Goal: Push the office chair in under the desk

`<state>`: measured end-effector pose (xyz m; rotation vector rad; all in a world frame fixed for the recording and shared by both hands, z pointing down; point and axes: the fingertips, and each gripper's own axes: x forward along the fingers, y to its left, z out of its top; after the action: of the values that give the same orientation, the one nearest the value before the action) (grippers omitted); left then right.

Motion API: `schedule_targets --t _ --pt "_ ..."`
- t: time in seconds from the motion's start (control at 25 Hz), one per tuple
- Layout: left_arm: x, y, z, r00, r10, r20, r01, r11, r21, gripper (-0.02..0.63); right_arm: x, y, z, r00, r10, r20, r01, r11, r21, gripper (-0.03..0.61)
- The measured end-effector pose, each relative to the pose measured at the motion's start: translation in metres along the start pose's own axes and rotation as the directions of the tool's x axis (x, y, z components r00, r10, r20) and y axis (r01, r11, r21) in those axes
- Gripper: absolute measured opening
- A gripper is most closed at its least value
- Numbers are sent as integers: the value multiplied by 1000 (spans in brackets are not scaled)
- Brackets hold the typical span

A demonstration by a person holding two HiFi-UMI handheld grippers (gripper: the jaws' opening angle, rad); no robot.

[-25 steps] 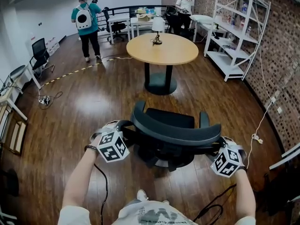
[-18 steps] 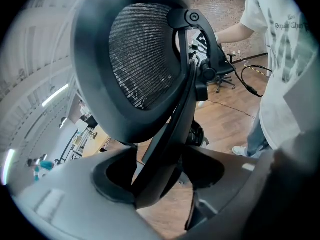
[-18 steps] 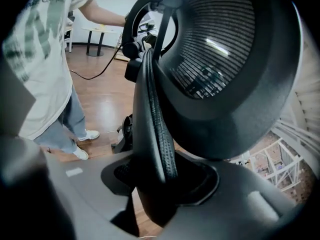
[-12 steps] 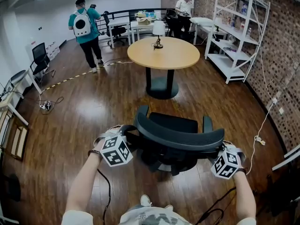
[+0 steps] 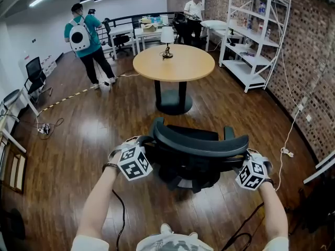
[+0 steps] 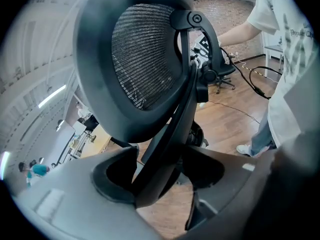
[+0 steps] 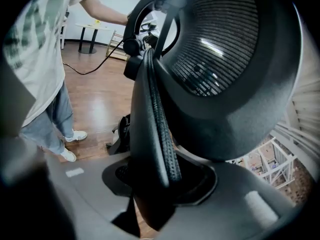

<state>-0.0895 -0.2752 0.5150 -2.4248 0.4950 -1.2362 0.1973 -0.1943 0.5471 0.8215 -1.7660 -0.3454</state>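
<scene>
While left claw (image 6: 161, 180) pinches office chair backrest (image 5: 201, 146), right claw (image 7: 159, 184) pinching opposite edge, shirt print (image 5: 166, 243) unreadable

No legible text; the shirt print (image 5: 170, 242) is too blurred.

chair (image 5: 196, 150): black throughout; back panel is a fine ribbed mesh, reads dark grey where light catches it.
left hand-held gripper (image 5: 142, 153), right hand-held gripper (image 5: 244, 166): grey bodies; cubes white with black square markers.
floor (image 5: 78, 135) around chair: glossy dark brown planks.
desk (image 5: 172, 63) beyond chair: pale wood top, black pedestal.
lamp (image 5: 167, 35) beyond chair: white shade, dark base.
shelf (image 5: 246, 35) beyond chair, to its right: white.
wall (image 5: 309, 61) right of chair: red-brown brick pattern.
tape (image 5: 78, 92) beyond chair, to its left: yellow and black stripes.
person (image 5: 84, 35) far beyond chair, left: teal top, white backpack, black trousers.
</scene>
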Motion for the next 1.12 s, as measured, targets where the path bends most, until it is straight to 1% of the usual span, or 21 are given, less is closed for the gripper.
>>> schedule_targets --t 0.2,0.48,0.64,0.88,1.12 --pt "17 20 4 1000 -11 5 11 1000 5 310 15 -22 -4 1000 -27 -13 27 1000 0 163" --pt "23 39 8 1000 8 9 -8 1000 -3 310 28 -47 -3 999 -27 -30 27 1000 -3 169" --pt "31 48 2 1000 18 5 -18 1000 -14 313 44 -58 -2 999 -40 -9 40 999 -18 170" --pt "46 76 3 998 57 -10 -57 997 -44 319 70 -95 1 998 -43 36 45 998 -53 170" --pt "68 113 -6 996 69 -55 -74 993 -88 321 107 -135 9 997 -25 68 31 996 -87 170"
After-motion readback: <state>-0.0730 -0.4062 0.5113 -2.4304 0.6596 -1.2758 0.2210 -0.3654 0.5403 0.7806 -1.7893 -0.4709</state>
